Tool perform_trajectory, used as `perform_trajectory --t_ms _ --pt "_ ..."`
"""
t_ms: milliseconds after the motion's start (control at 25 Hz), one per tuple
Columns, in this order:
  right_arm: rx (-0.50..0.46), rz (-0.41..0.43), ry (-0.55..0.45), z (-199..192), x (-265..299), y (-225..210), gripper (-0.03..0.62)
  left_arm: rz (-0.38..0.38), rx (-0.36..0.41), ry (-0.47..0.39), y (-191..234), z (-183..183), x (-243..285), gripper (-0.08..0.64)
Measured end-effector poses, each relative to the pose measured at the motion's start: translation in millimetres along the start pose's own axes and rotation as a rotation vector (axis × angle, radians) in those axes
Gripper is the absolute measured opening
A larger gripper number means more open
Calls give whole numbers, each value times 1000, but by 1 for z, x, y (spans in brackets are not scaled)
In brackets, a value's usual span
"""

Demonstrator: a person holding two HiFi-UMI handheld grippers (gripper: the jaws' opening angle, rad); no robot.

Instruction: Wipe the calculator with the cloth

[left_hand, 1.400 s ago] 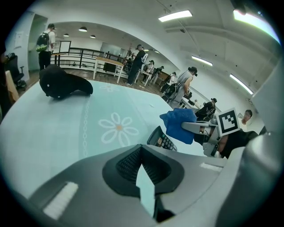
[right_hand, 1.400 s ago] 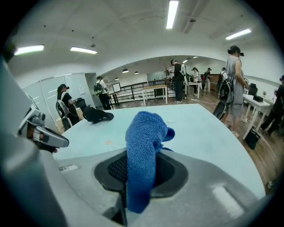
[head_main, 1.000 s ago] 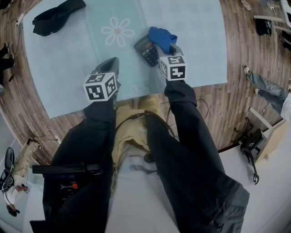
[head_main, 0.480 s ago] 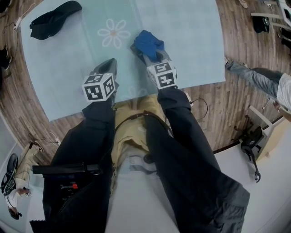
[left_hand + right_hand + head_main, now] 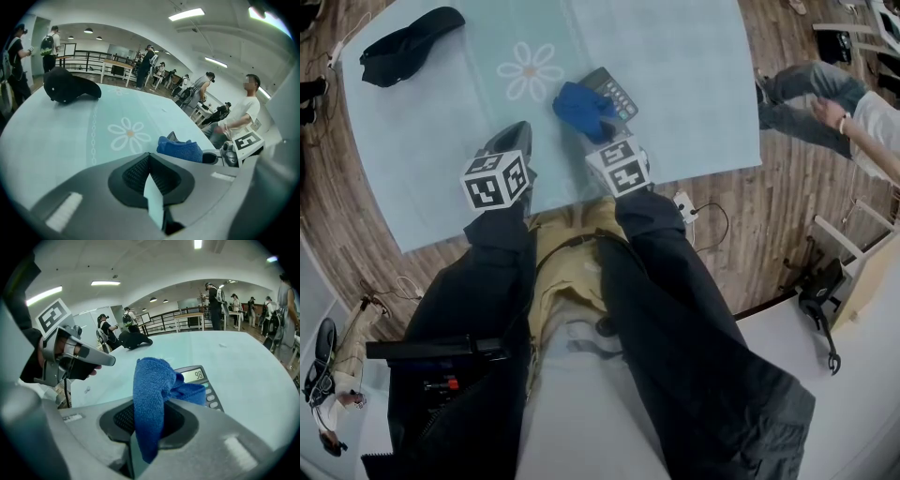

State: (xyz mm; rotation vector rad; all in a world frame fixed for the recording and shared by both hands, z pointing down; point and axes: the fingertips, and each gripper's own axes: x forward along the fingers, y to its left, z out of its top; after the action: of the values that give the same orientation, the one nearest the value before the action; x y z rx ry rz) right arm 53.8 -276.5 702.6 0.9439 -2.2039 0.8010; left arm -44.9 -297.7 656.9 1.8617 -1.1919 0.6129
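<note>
Wipe looked under way, roughly mid-task, not finished. Landmark is the calculator (image 5: 615, 92).

Nearest to the person, on the near-left side of the calculator and well apart from it, the left gripper (image 5: 517, 141) hovered over the desk (image 5: 703, 66). Its fingers were together with nothing between them, so it looked idle and had no part in the wipe.

Just near of the calculator, the right gripper (image 5: 600, 131) had its fingers clamped on the blue cloth (image 5: 151, 385). A fold stood up between the fingers and the rest was bunched forward.

The cloth lay on the near-left part of the calculator, touching it. The calculator sat flat on the desk. Its display showed digits, and the display and the right-hand key column were uncovered past the cloth.

Judgement: the near-left keys were being covered at this moment, and the display end and right keys probably remained to be wiped. How much was already clean could not be told, as no dirt or streaks were visible.

Left of the calculator there was a daisy print (image 5: 530, 67) on the desk cover. Far left beyond that lay a black cap (image 5: 408, 35), well apart and not involved.

No containers were in view on the desk, so there were no contents to report.
</note>
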Motion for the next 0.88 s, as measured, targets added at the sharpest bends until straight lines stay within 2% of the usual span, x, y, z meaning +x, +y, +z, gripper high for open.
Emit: perform_trajectory --t_ms 200,400,640,880 --pt "6 49 -7 2 -7 14 92 4 4 -19 1 8 -3 -3" --pt "51 45 -91 21 -36 14 92 -9 8 -57 -8 25 -9 -3" --pt "151 -18 -241 65 -86 -6 92 -50 38 -142 -33 65 -19 -3" --pt "194 -87 -402 118 -144 -24 92 -96 90 -236 -73 109 -40 -3"
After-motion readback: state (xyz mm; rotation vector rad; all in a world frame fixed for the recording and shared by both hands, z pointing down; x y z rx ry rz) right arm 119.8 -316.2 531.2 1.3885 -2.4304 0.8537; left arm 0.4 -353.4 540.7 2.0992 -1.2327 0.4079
